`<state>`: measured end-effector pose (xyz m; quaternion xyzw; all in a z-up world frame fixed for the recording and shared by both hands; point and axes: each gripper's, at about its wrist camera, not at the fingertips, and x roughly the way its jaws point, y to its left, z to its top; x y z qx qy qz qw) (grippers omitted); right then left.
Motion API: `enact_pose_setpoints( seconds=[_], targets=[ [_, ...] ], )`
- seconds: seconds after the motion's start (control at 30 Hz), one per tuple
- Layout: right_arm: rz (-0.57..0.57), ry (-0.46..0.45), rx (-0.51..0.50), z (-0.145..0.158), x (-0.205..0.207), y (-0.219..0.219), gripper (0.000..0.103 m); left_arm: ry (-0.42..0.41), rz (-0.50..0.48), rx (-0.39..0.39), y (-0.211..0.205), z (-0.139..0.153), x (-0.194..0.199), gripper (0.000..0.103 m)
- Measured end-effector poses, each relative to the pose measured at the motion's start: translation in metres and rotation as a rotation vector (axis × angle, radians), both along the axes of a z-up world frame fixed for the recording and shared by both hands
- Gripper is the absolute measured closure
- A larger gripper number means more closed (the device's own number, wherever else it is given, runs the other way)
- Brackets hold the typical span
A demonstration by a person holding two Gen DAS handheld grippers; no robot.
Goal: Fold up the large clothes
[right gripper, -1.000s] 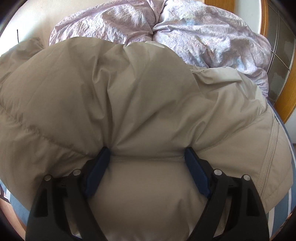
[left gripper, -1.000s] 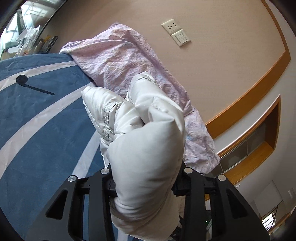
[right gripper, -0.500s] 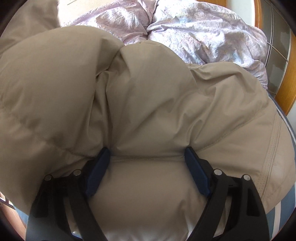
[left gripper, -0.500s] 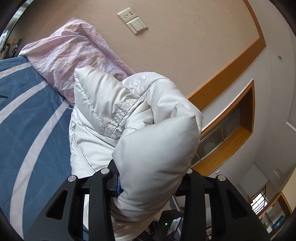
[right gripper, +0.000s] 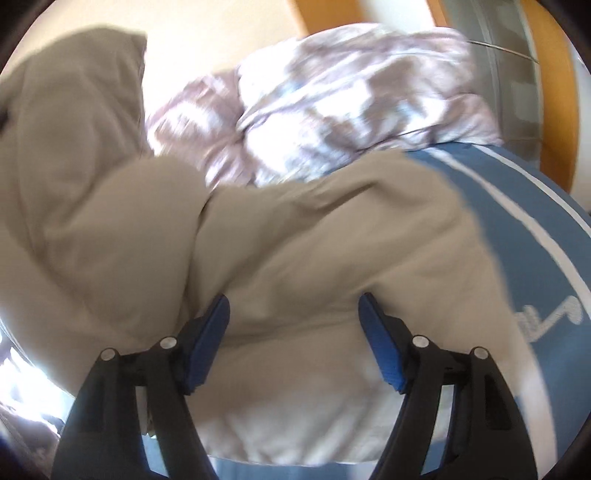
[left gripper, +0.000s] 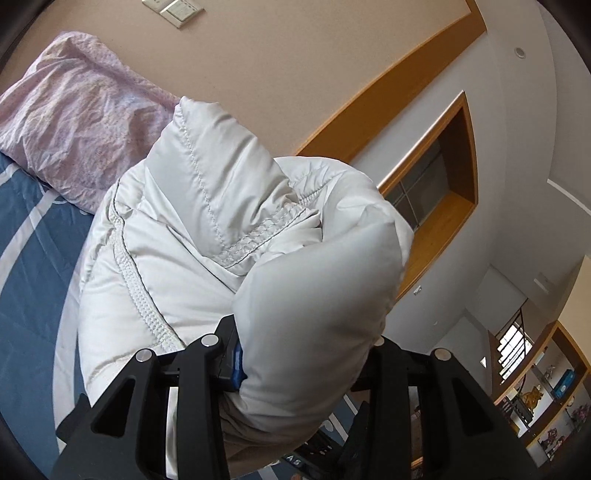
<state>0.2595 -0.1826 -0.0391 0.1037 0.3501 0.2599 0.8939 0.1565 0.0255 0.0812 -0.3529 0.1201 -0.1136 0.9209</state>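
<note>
A puffy down jacket, white inside point(left gripper: 207, 236) and beige outside point(right gripper: 303, 236), is lifted over a blue bed. My left gripper point(left gripper: 306, 354) is shut on a thick roll of the jacket, which bulges between the fingers and hides the pads. My right gripper point(right gripper: 293, 332) has its blue pads point(right gripper: 380, 354) pressed into the beige shell, gripping a wide bunch of it. The right wrist view is blurred by motion. A stitched seam and zipper edge point(left gripper: 147, 306) run along the white side.
A crumpled lilac duvet point(left gripper: 74, 110) point(right gripper: 351, 107) lies at the head of the bed. The blue bedsheet with white stripes point(left gripper: 26, 266) point(right gripper: 524, 229) is under the jacket. A tan wall with a switch plate point(left gripper: 173, 11) and a wood-framed niche point(left gripper: 439, 192) stand behind.
Both grippers have lifted and swung with the jacket. The left view has tilted up toward the wall and ceiling. The right view now shows blue sheet at the right and is motion-blurred.
</note>
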Motion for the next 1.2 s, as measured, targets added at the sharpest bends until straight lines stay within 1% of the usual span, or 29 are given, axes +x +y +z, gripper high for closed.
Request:
enact_pose_setpoints(
  seconds=[0.1,0.17,0.23,0.33,0.37,0.4,0.5,0.57,0.67,0.77,0.9,1.07,1.2],
  targets=[
    [-0.050,0.046,0.065,-0.006,0.016,-0.036,0.030,0.015,-0.035,-0.008,-0.017,-0.006,0.009,0.065],
    [-0.084,0.070,0.088,-0.008,0.024,-0.053,0.030,0.024,-0.056,-0.013,-0.027,-0.010,0.016,0.065],
    [-0.140,0.091,0.094,-0.010,0.033,-0.073,0.030,0.034,-0.069,-0.010,-0.035,-0.013,0.021,0.066],
    [-0.218,0.130,0.048,-0.015,0.048,-0.093,0.030,0.051,-0.088,0.007,-0.049,-0.018,0.029,0.066],
    [-0.239,0.141,0.013,-0.017,0.052,-0.096,0.030,0.055,-0.096,0.012,-0.054,-0.019,0.031,0.066],
    [-0.265,0.152,-0.057,-0.019,0.057,-0.102,0.030,0.059,-0.102,0.017,-0.058,-0.020,0.031,0.066],
    [-0.303,0.163,-0.207,-0.027,0.067,-0.115,0.030,0.073,-0.119,0.028,-0.067,-0.026,0.036,0.066],
    [-0.315,0.162,-0.257,-0.032,0.072,-0.126,0.030,0.083,-0.129,0.033,-0.072,-0.030,0.040,0.066],
    [-0.363,0.155,-0.338,-0.040,0.083,-0.147,0.029,0.097,-0.139,0.045,-0.079,-0.034,0.045,0.066],
    [-0.405,0.180,-0.368,-0.049,0.094,-0.175,0.029,0.109,-0.146,0.057,-0.088,-0.036,0.048,0.066],
    [-0.441,0.196,-0.397,-0.056,0.100,-0.197,0.028,0.131,-0.164,0.077,-0.101,-0.041,0.055,0.066],
    [-0.458,0.206,-0.426,-0.062,0.102,-0.210,0.026,0.171,-0.194,0.109,-0.119,-0.051,0.068,0.066],
    [-0.462,0.219,-0.421,-0.068,0.105,-0.214,0.026,0.196,-0.213,0.134,-0.129,-0.058,0.076,0.066]
  ],
)
